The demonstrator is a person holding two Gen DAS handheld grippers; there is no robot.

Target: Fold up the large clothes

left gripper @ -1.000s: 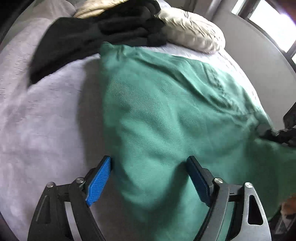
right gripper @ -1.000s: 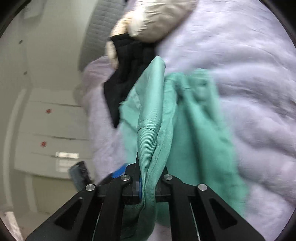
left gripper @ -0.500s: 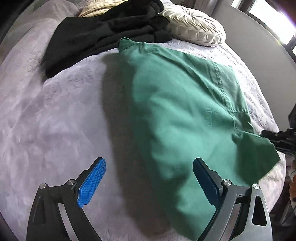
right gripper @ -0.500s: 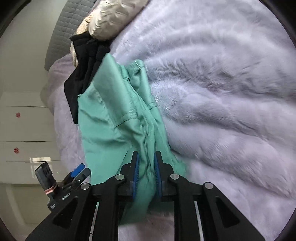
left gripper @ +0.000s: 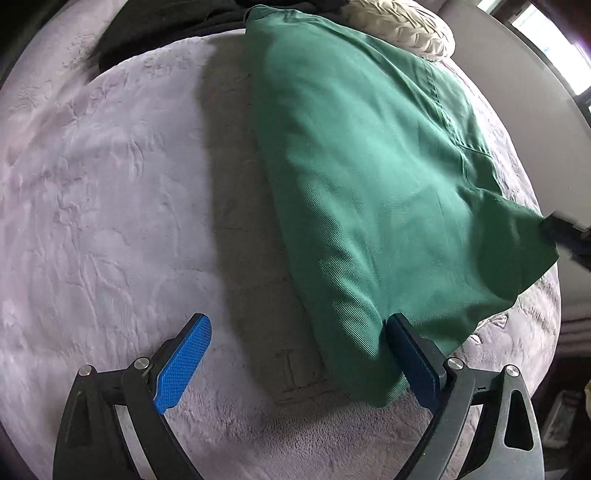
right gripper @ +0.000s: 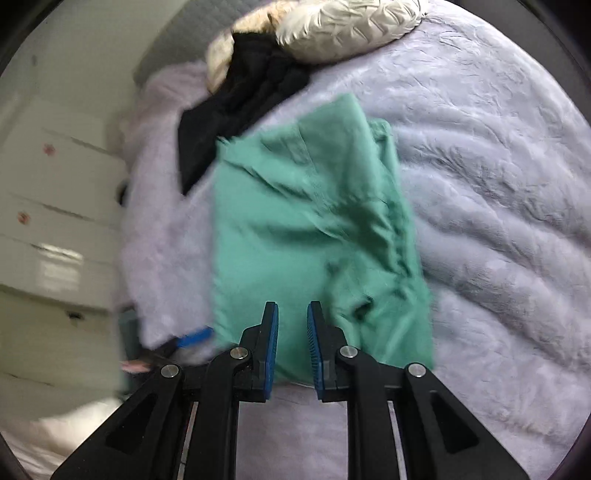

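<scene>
while the green garment (right gripper: 310, 236) lies on the bed (right gripper: 480, 184), black clothes (right gripper: 243, 107) and a pillow (right gripper: 343, 26) crowd beyond; left tool (left gripper: 295, 354) wide open, right tool (right gripper: 291, 321) slightly open, empty; drawers (right gripper: 48, 229) show only rightside.

One green garment (right gripper: 314, 229), one black garment (right gripper: 251, 96), one cream pillow (right gripper: 347, 26), two hand-held grippers.

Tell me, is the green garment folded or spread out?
Folded: the green garment lies doubled in a narrow strip on the bed.

Black tongs (right gripper: 291, 317), seemingly ribbed blue pads (left gripper: 183, 363)
</scene>
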